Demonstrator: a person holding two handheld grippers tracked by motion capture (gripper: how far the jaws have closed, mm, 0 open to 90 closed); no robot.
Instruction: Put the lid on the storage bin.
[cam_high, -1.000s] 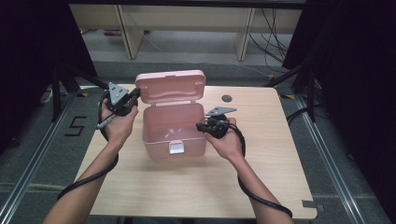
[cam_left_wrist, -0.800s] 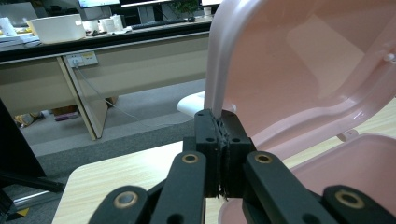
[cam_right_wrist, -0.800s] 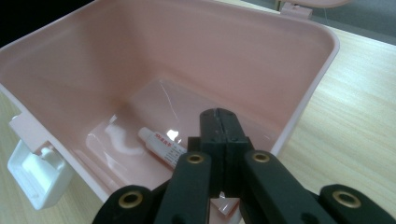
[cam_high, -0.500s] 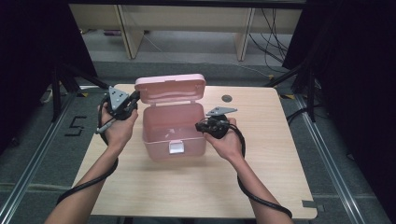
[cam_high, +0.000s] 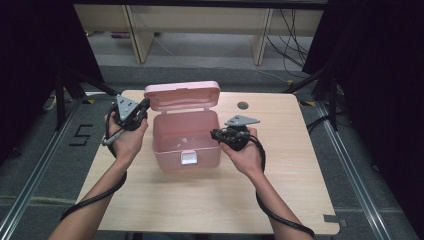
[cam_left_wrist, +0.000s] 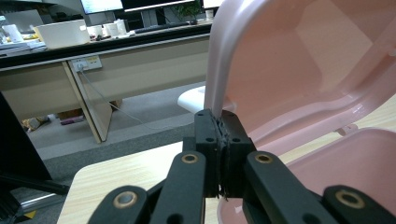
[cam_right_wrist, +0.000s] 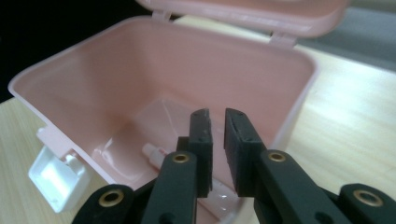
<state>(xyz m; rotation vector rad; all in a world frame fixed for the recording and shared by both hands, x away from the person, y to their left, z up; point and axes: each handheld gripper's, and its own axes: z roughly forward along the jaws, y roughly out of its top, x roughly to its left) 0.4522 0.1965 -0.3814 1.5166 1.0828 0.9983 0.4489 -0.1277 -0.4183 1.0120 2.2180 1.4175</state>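
High view: a pink box (cam_high: 186, 140) stands on the counter (cam_high: 200, 195) midway between its left and right edges, toward the far edge, its lid (cam_high: 182, 95) raised upright at the back. The left tool (cam_high: 141, 107) is clamped on the lid's left rim; in the left gripper view its tips press together on that rim (cam_left_wrist: 215, 74), and the rest of the lid runs out of frame. The right tool (cam_high: 216, 134) hovers at the box's right wall with its tips slightly apart and nothing between them; they have just been opening. Right gripper view: a small white bottle (cam_right_wrist: 161, 156) lies on the box floor, partly hidden behind the tool, its far end cut off. A white latch (cam_right_wrist: 56, 177) hangs from the front wall. Compared with a second earlier, the lid stands less tilted back, and the box is unmoved.
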